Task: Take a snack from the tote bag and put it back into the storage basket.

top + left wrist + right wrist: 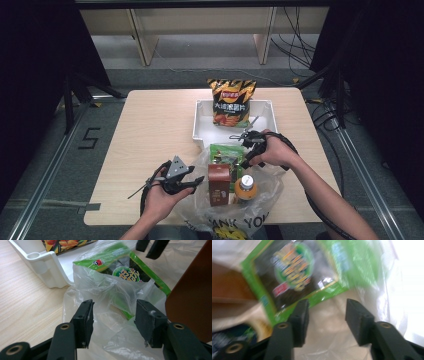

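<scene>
A clear plastic bag (262, 197) lies open at the table's front edge. Inside it are a green snack packet (223, 151), a brown carton (218, 184) and an orange-capped bottle (245, 186). My left gripper (196, 182) sits at the bag's left rim. In the left gripper view its jaws (113, 315) stand open, with loose bag film (112, 342) between them and the green packet (125, 267) beyond. My right gripper (247, 156) reaches into the bag from the right. Its jaws (327, 312) are open just off the corner of the blurred green packet (294, 272), pressing on nothing.
A white tray (200, 122) stands behind the bag, with a black and orange chip bag (231, 102) leaning in it. The tray's corner (47, 267) is close to the bag's far left. Bare wooden tabletop (150, 130) spreads to the left.
</scene>
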Tool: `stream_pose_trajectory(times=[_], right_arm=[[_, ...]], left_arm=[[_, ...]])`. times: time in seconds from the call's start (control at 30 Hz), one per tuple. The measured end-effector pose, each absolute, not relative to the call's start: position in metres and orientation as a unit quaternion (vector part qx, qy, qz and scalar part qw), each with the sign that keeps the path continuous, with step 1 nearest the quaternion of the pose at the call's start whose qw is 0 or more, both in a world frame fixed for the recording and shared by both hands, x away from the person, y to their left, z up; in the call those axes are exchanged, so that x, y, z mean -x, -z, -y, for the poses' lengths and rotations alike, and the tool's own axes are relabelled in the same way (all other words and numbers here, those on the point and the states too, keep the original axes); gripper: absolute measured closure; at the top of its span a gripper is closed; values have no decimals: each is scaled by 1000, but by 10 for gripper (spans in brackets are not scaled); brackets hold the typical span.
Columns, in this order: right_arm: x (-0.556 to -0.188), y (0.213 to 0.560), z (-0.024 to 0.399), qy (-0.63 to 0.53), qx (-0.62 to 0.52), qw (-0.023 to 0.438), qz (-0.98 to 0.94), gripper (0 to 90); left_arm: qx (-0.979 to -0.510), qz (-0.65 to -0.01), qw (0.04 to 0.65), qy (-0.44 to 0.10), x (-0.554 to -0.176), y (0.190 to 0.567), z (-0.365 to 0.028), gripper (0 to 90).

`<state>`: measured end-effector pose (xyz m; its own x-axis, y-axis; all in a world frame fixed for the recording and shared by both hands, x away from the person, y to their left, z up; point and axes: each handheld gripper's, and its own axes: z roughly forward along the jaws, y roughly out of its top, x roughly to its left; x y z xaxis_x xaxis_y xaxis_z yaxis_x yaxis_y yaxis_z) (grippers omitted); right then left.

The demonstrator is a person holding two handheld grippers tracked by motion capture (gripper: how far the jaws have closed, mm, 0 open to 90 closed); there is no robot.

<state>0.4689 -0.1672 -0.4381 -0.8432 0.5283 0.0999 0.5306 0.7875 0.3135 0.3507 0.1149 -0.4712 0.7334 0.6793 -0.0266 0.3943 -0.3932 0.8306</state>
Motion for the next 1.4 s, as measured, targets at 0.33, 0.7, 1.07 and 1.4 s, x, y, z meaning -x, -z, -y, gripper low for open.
stream_pose_trajectory(times=[0.33, 0.7, 1.07, 1.4], right_arm=[[-483, 447, 168, 218, 348, 0, 912, 356], [-489, 454, 164, 237, 354, -6, 905, 296], [-496, 460, 161, 268, 361, -5, 893, 294], [-503, 464, 161, 282, 368, 18, 886, 300]], left_arm=[[-815, -330, 446, -166, -351, 471, -116, 480], [-821, -323, 442, -164, -353, 473, -117, 480], [-818, -333, 442, -158, -355, 474, -119, 480], [-819, -334, 438, -160, -356, 474, -121, 480]])
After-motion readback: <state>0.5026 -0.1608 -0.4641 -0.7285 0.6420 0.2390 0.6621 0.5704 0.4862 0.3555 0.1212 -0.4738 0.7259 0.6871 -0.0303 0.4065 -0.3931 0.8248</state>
